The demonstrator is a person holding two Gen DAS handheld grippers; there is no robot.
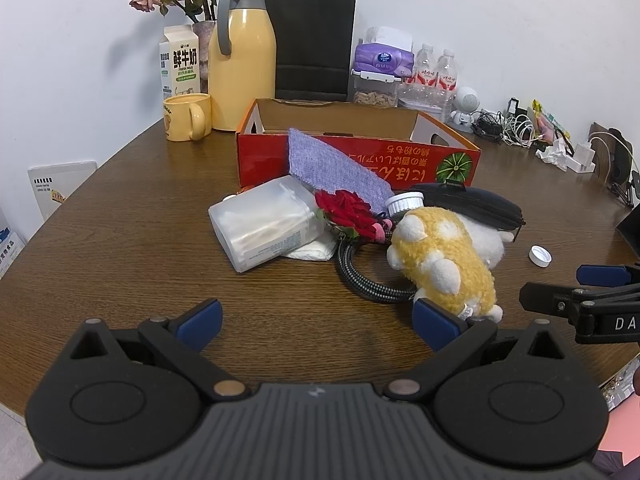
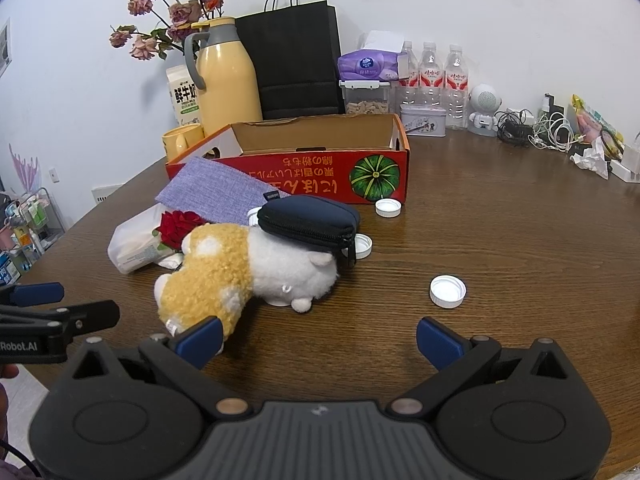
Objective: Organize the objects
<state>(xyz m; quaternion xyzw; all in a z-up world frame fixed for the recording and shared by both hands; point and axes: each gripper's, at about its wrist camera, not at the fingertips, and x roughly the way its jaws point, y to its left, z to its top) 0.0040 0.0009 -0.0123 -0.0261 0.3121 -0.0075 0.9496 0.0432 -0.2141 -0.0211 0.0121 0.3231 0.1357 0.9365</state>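
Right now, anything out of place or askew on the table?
Yes. The plush toy lies on its side with the dark zip pouch resting on it. The purple cloth leans against the red box instead of sitting inside. Loose white bottle caps are scattered on the table.

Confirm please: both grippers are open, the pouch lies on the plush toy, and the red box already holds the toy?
Not quite: the red box looks empty in the right wrist view. The plush toy lies on the table, pouch on it. Both grippers are open.
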